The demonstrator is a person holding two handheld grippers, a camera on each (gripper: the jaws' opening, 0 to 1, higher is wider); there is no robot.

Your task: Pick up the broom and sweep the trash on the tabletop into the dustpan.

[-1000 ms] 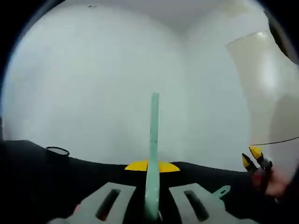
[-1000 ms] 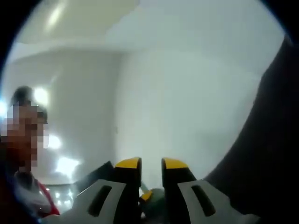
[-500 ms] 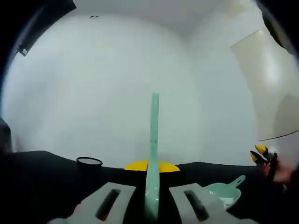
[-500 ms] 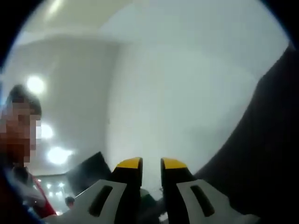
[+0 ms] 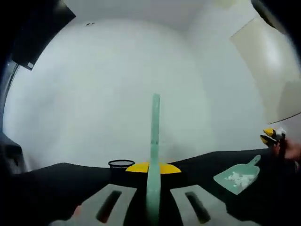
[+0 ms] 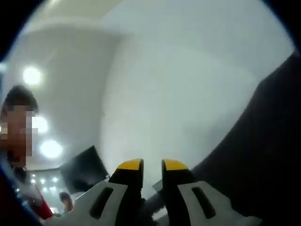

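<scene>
The left hand-held gripper [image 5: 151, 197] has its two jaws pressed together on a thin, pale green stick, the broom handle [image 5: 154, 141]. The handle sticks straight out in front of it, over the dark worktop [image 5: 56, 183]. The brush end cannot be seen.

Far off to the side, the green dustpan [image 5: 237, 176] is lifted up, and there are white bits of trash [image 5: 240, 178] lying in its scoop. The right hand-held gripper [image 5: 273, 136] sits at the end of the dustpan's handle. From the right gripper view, the right hand-held gripper [image 6: 151, 165] has its yellow tips close together with a small gap between them. Something dark sits low between the jaws, but it is too blurry to name, so it cannot be told if the jaws are pinching it.

A small black round cup [image 5: 121, 165] stands on the worktop, well apart from the dustpan.

The broom looks light and made of hard plastic, so it should be stiff and not bend much. It is smooth, so it might slip or twist. Holding it on the handle, as the left hand-held gripper does, seems right. The dustpan looks light too, and should stay level so the trash does not fall out.
</scene>
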